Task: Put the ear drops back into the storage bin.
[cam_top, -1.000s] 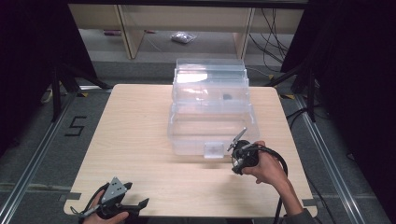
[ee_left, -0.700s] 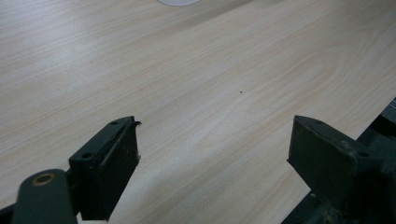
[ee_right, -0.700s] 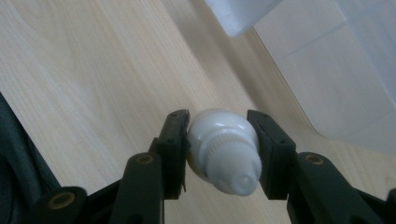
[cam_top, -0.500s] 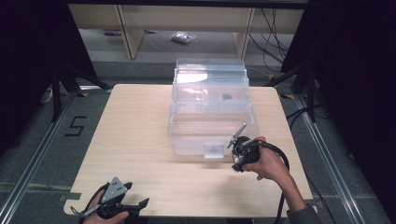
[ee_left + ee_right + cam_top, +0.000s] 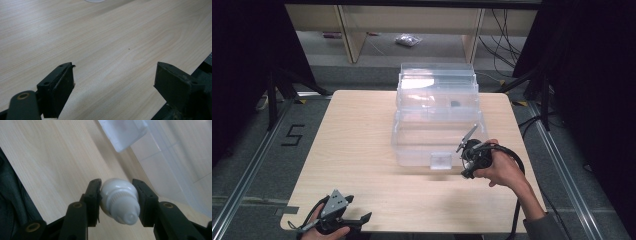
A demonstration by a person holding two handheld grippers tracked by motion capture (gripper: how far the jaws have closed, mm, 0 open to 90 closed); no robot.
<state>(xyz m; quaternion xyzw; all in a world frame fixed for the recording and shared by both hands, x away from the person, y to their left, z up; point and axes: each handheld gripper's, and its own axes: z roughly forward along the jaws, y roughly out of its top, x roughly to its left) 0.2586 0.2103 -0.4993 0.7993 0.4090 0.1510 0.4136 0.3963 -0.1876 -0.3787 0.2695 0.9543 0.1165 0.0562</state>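
While left claw [image 5: 115, 80] gapes wide, right claw [image 5: 117, 195] grips white bottle [image 5: 119, 201].

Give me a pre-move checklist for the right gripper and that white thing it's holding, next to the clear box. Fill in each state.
1. White ridged object clamped between the right gripper jaws: ok.
2. Grip centred on the object: ok; both jaws press its sides evenly.
3. Clear plastic box open to receive it: cannot tell; the transparent walls hide whether a lid is on.
4. Right gripper close to the box: ok; it sits by the front right corner.
5. Left gripper free: ok; jaws wide apart over bare wooden table.
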